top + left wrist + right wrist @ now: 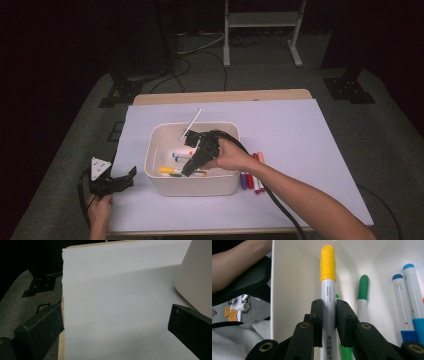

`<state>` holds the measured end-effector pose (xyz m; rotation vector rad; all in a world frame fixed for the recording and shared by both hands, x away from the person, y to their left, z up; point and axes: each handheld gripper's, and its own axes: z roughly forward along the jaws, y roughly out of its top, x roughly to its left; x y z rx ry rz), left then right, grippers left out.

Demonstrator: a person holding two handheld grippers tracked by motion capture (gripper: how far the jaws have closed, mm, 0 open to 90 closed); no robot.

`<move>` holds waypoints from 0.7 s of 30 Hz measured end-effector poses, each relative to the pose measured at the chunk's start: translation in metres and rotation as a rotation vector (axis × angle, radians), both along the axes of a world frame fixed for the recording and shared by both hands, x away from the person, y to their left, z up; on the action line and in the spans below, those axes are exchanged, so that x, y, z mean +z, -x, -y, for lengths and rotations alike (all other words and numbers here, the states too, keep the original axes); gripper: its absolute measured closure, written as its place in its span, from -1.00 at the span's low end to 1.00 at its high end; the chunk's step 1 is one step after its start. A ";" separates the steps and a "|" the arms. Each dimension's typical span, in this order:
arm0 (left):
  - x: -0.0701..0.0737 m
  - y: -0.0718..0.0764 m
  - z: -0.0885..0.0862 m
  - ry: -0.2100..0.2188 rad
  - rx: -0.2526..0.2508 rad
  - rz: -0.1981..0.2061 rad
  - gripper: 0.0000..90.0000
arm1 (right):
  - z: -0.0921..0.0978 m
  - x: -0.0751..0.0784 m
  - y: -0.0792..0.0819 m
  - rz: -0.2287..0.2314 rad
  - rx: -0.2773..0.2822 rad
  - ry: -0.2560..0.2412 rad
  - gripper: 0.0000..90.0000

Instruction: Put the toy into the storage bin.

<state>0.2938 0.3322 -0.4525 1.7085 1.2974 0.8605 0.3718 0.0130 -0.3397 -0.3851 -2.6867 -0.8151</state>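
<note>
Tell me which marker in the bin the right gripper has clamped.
The yellow-capped marker: the right gripper has its jaws shut on its white barrel. The green-capped marker and two blue-capped markers lie loose beside it in the bin.

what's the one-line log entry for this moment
right gripper: shut on yellow-capped marker, inside white bin | left gripper: open, idle

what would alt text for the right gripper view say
The right gripper is shut on a yellow-capped marker inside a white bin. A green-capped marker and two blue-capped markers lie to its right on the bin floor.
</note>
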 end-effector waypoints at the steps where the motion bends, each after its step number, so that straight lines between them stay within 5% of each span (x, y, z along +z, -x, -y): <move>1: 0.000 0.000 0.000 0.000 0.000 0.000 -1.00 | -0.001 -0.001 0.000 -0.002 -0.003 0.001 0.68; 10: 0.000 0.000 0.000 0.001 -0.001 0.001 -1.00 | -0.006 -0.007 0.001 0.012 0.007 0.042 0.66; 15: 0.000 0.000 0.000 0.001 -0.001 0.000 -1.00 | -0.007 -0.007 0.003 0.027 -0.003 0.065 0.48; 21: 0.000 0.000 0.000 0.000 -0.001 -0.001 -1.00 | 0.006 0.005 0.003 0.038 -0.026 0.026 0.37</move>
